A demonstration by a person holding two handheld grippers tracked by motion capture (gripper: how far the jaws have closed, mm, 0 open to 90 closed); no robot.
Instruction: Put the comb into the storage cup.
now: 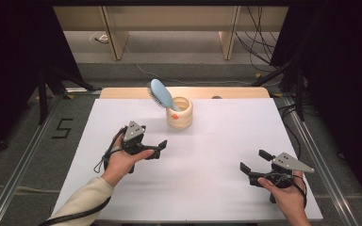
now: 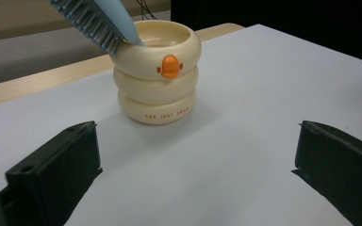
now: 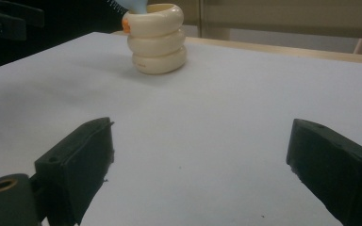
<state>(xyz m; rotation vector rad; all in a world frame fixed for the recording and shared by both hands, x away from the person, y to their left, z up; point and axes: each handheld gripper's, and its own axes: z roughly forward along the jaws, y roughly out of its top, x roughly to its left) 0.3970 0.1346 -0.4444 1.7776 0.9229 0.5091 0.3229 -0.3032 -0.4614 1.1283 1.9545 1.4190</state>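
Observation:
A cream cup [image 1: 179, 113] shaped like three stacked rings, with an orange duck-bill mark, stands upright at the back middle of the white board [image 1: 217, 150]. A light blue hairbrush [image 1: 161, 93] stands in it, head up and leaning to the left. My left gripper [image 1: 157, 149] rests low over the board in front and to the left of the cup, open and empty. In the left gripper view the cup [image 2: 158, 80] and brush [image 2: 99, 19] sit just beyond the gripper [image 2: 195, 174]. My right gripper [image 1: 255, 161] is open near the front right, with the cup [image 3: 158, 40] far ahead.
The white board lies on a wooden table [image 1: 235, 92] whose edge shows at the back. Black stand legs [image 1: 45, 89] flank both sides. Cables [image 1: 259, 42] trail on the floor behind, and a "5" [image 1: 62, 128] is marked on the floor at left.

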